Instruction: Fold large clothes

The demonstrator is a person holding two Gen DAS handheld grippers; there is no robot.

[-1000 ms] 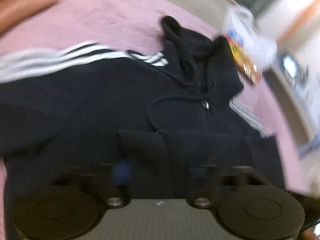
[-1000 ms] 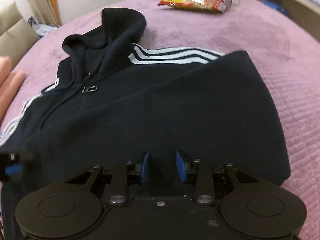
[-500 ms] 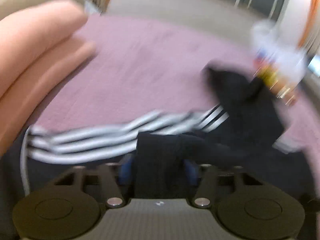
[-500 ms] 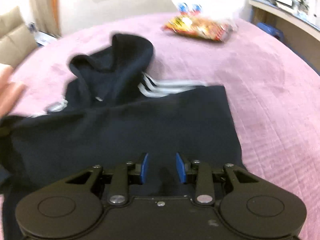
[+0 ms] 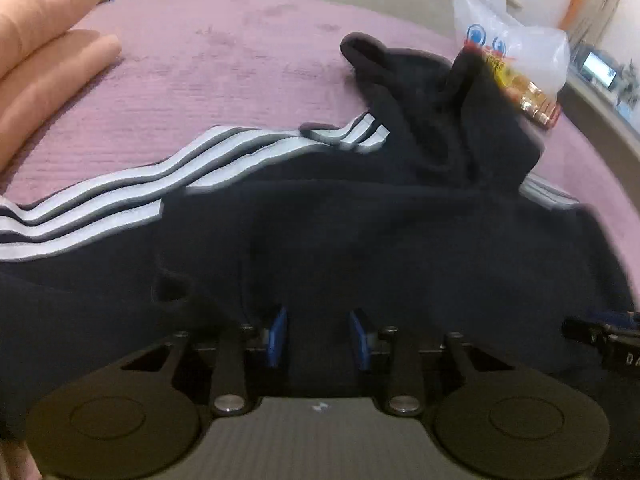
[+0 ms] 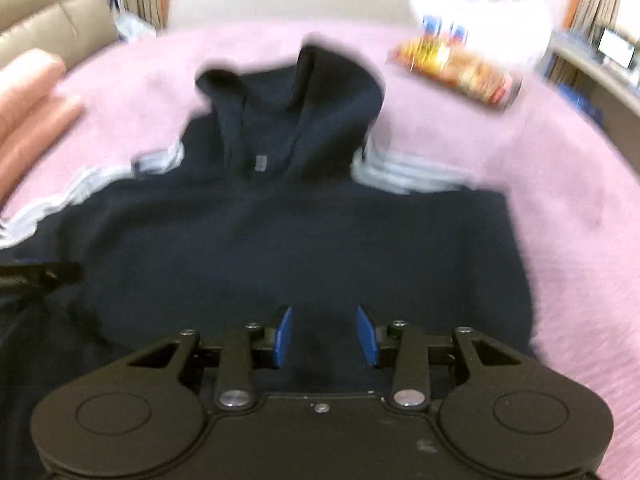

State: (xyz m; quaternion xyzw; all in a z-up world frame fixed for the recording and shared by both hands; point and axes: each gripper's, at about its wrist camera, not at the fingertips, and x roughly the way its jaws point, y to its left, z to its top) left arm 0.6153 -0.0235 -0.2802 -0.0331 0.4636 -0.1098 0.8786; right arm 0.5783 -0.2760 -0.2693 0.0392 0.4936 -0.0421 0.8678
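A dark navy hoodie (image 5: 360,240) with white sleeve stripes (image 5: 120,200) lies on a pink bedspread (image 5: 240,60), its hood (image 5: 420,92) at the far end. Its lower part is folded up over the chest. My left gripper (image 5: 319,334) is closing its jaws, and dark fabric fills the gap between the blue pads. In the right wrist view the same hoodie (image 6: 300,248) runs from the hood (image 6: 296,100) down to my right gripper (image 6: 325,334), which is shut on a thick fold of the fabric. The two grippers sit side by side along the folded edge.
A snack packet (image 5: 520,92) and a white plastic bag (image 5: 500,32) lie just beyond the hood. A person's bare hand (image 5: 40,40) rests at the left edge of the bedspread. A beige sofa (image 6: 48,8) stands behind the bed on the left.
Both grippers have carried the hoodie's lower part forward over the chest, hiding the zipper and drawstring. The left jaws stand narrower than before. The hood now looks closer.
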